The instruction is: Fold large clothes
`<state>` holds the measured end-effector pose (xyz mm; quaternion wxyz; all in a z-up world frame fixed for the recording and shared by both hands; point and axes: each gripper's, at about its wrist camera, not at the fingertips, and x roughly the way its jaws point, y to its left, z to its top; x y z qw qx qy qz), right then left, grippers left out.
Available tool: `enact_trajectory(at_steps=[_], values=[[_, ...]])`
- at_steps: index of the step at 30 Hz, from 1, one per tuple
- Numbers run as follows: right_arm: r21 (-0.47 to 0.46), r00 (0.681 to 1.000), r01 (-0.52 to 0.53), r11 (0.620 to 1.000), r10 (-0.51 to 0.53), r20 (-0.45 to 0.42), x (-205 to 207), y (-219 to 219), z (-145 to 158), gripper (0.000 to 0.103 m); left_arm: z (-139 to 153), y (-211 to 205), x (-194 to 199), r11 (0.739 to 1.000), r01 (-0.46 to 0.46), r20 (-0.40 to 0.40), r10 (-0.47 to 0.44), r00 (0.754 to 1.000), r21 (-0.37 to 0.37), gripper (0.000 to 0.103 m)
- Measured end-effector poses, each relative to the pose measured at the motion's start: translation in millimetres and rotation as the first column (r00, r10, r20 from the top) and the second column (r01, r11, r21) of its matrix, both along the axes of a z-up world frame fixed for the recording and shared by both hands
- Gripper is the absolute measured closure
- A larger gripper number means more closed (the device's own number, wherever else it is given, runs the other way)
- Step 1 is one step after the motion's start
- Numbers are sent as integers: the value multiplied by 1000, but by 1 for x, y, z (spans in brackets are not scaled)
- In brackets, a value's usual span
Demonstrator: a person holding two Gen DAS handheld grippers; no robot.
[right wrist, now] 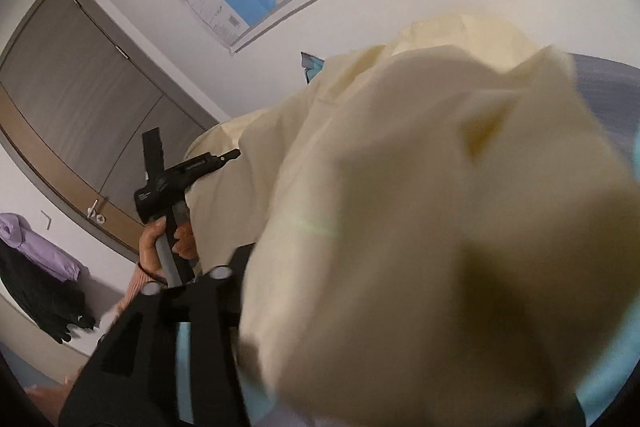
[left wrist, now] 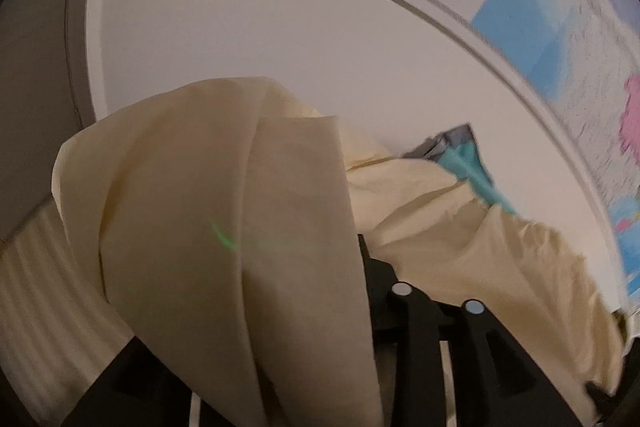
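White wall (left wrist: 240,27) was seen behind everything, with a large map poster (left wrist: 560,39) taped up on it; a grey-brown double door (right wrist: 80,99) was visible in the right wrist view, lilac and black clothing (right wrist: 36,267) hanging beside it at far left.

Left wrist view: cream fabric (left wrist: 224,227) was draped over the left gripper (left wrist: 380,267), a thick fold hanging across the left finger. The fingertips were hidden by the cloth, so whether it was pinched or loose could not be told. A bit of turquoise cloth (left wrist: 468,167) was seen beyond the cream folds.

Right wrist view: a hand (right wrist: 168,247) was seen on the left gripper's handle, cream fabric just beside it. The right gripper (right wrist: 248,259) was mostly buried: its left finger was visible, the right one covered by a blurred cream bunch (right wrist: 440,227) filling most of the frame. Jaw state could not be told here either.
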<state>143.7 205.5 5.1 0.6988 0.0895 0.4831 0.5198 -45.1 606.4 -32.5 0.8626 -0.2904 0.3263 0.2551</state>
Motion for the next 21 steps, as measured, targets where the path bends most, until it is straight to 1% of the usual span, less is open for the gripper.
enact_trajectory(at_steps=[1,2,3,4,5,7,8,10,11,12,13,14,15,16,17,18,19,20,21], values=[[0,1000,6,1000,-6,-9,1,-4,1,41,0,0,1,1000,3,-15,-3,1000,9,72],[11,1000,12,1000,-12,-23,-1,-18,1,39,-2,-3,-1,1000,9,-24,-8,1000,12,70],[24,999,15,1000,-14,-39,-1,-26,0,38,-3,-3,-1,1000,11,-29,-11,1000,10,65],[31,998,22,999,-20,-58,-1,-38,0,37,-3,-5,1,1000,12,-33,-12,999,-4,62],[25,997,42,999,-40,-64,-2,-54,0,31,-5,-4,-1,1000,13,-27,-13,1000,-20,61],[33,994,89,995,-87,-70,-1,-80,1,32,-5,-2,-4,999,15,-13,-16,1000,-45,61],[35,991,112,993,-109,-79,1,-87,0,31,-5,-2,-4,999,23,-5,-24,1000,-49,62],[60,978,165,985,-155,-143,17,-97,-5,31,-4,-6,-1,999,40,-2,-40,999,-31,63],[64,972,182,981,-170,-160,20,-98,-7,39,-2,-9,2,999,46,-5,-46,999,-19,64],[76,969,187,979,-172,-176,23,-96,-11,56,-1,-12,5,999,52,-9,-52,999,-10,64],[85,971,175,981,-157,-180,23,-94,-12,70,1,-14,6,999,52,-9,-52,999,-6,64],[74,976,157,985,-144,-161,19,-89,-12,86,3,-15,8,999,53,0,-53,999,-9,65],[66,983,143,987,-135,-121,12,-87,-9,91,6,-14,8,998,57,15,-57,998,-22,69],[57,989,127,990,-122,-79,5,-86,-5,92,9,-13,8,998,56,30,-55,998,-31,71],[61,994,104,993,-101,-49,-3,-87,-1,94,14,-11,7,998,56,62,-53,997,-39,74],[59,995,87,994,-84,-51,-7,-89,-3,94,17,-8,6,997,55,91,-51,995,-45,74],[35,995,77,996,-75,-63,-10,-92,-9,94,18,-7,6,997,54,102,-49,994,-46,74],[11,995,72,997,-71,-76,-13,-94,-16,94,16,-6,8,998,56,98,-52,994,-38,74],[-25,994,65,998,-67,-88,-15,-93,-27,94,13,-6,12,998,55,74,-53,996,-26,74]])
